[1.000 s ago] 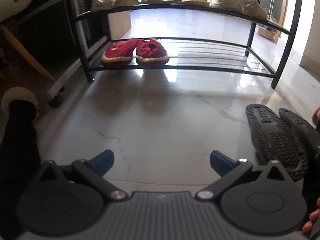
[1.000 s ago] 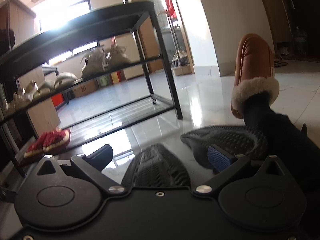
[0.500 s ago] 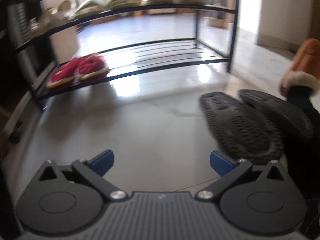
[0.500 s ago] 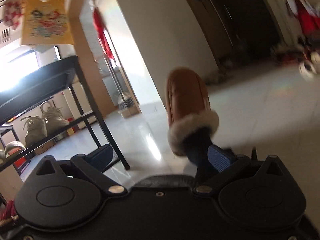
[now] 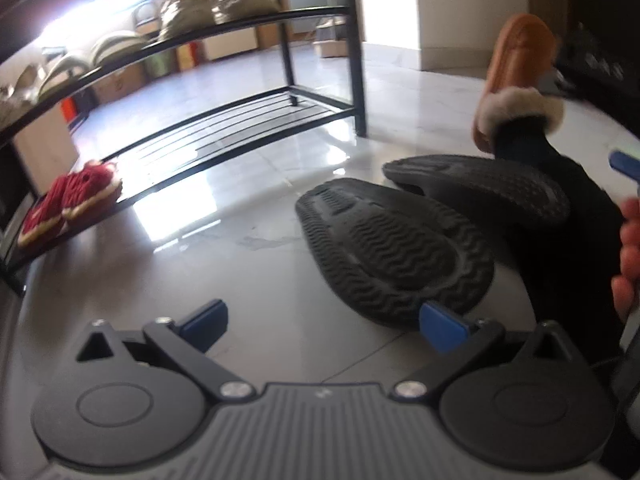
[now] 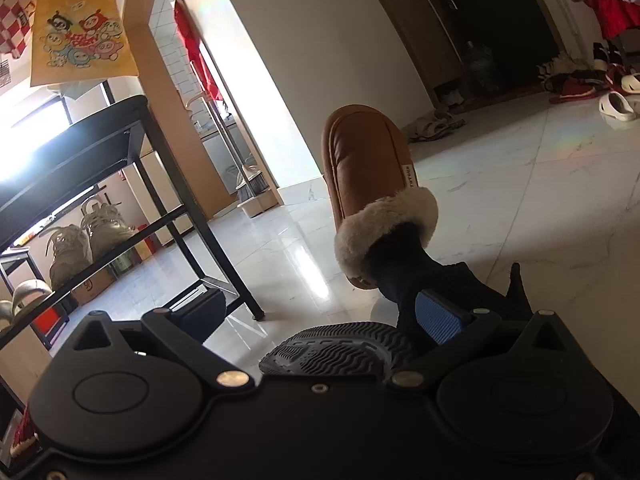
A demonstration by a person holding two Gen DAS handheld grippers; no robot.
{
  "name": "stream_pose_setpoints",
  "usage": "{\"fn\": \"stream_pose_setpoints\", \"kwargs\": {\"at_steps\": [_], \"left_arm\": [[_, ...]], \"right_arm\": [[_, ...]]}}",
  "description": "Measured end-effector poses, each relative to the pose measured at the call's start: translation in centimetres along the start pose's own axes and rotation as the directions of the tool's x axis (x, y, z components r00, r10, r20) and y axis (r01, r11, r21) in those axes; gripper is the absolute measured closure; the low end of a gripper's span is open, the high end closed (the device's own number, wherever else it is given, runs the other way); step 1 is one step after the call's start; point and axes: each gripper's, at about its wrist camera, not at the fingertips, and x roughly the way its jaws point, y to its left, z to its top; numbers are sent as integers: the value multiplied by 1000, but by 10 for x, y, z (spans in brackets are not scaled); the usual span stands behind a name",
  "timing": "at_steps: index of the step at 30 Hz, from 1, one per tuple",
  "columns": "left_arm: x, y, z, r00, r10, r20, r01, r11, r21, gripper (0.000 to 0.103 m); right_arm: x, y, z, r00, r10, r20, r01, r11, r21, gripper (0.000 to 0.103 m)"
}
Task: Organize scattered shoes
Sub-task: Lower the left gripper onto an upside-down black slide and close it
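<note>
While red slippers sit on shoe rack bottom shelf, left gripper fingers apart, empty. 2 dark sandals sole-up on floor, overlapping: pinch may snag both. Right gripper fingers apart; wearer's tan slipper close, collision risk.

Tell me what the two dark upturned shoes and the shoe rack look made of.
Dark shoes: soles look like matte rubber or foam, going by the moulded wavy tread; which one is unclear. Shoe rack: probably black-painted metal, judging by its thin straight bars and slim legs.
</note>
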Motion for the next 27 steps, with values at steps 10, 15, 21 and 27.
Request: {"fn": "stream_pose_setpoints", "kwargs": {"at_steps": [10, 15, 21, 27], "left_arm": [[18, -17, 3, 994, -100, -41, 101, 994, 32, 0], [25, -25, 3, 990, -133, -46, 136, 988, 73, 1], [21, -41, 2, 990, -137, 14, 132, 971, 199, 1], [27, -47, 9, 989, -147, 28, 138, 967, 212, 1]], "right_arm": [[3, -4, -2, 1000, -19, 2, 19, 1000, 4, 0], [7, -5, -1, 1000, -18, -8, 18, 1000, 14, 0], [8, -6, -1, 1000, -15, -18, 15, 1000, 13, 0], [9, -5, -1, 1000, -14, -23, 15, 1000, 15, 0]]}}
